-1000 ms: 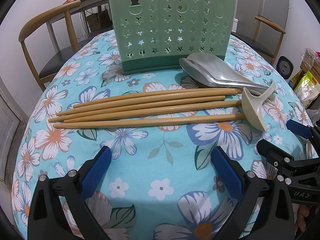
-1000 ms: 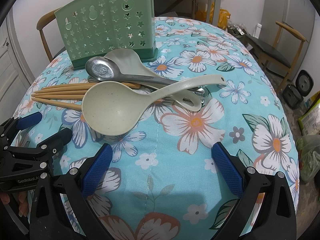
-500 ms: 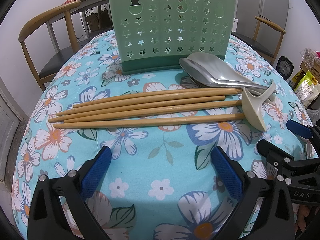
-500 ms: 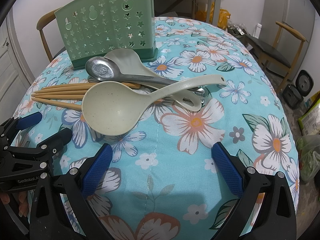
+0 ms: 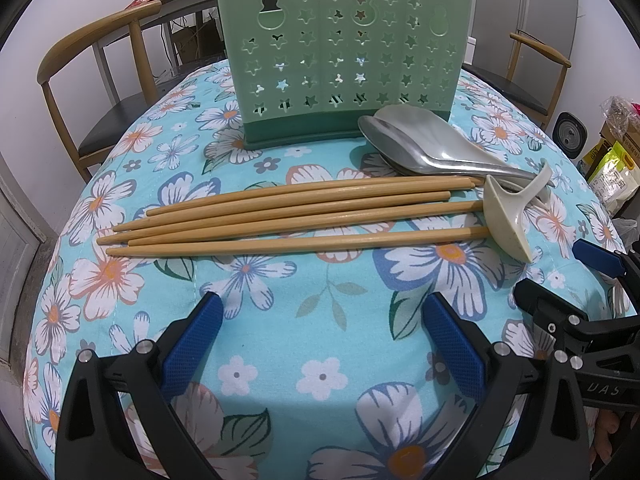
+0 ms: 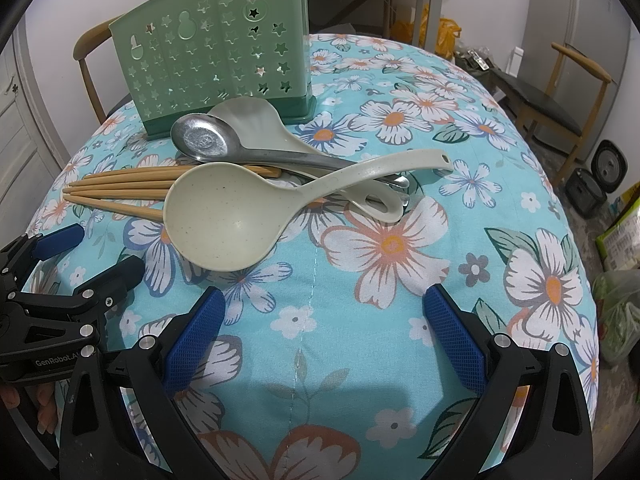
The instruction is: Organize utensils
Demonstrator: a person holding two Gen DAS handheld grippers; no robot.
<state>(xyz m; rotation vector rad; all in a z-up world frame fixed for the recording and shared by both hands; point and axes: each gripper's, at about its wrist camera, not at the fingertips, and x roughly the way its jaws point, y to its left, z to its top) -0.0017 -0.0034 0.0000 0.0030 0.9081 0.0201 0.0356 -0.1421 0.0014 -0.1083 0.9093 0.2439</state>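
Nearby, ladle (image 6: 224, 216) overlaps chopsticks (image 5: 296, 216) before the holder (image 5: 340, 52) (both grippers' jaws gape, empty)

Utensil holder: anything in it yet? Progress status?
Done: nothing visibly; no handles show through the green utensil holder.
In hand: nothing. The left gripper and right gripper are both open, hovering over the floral tablecloth.
Left: the wooden chopsticks, cream ladle, metal spoon and pale rice paddle all lie in front of the holder.
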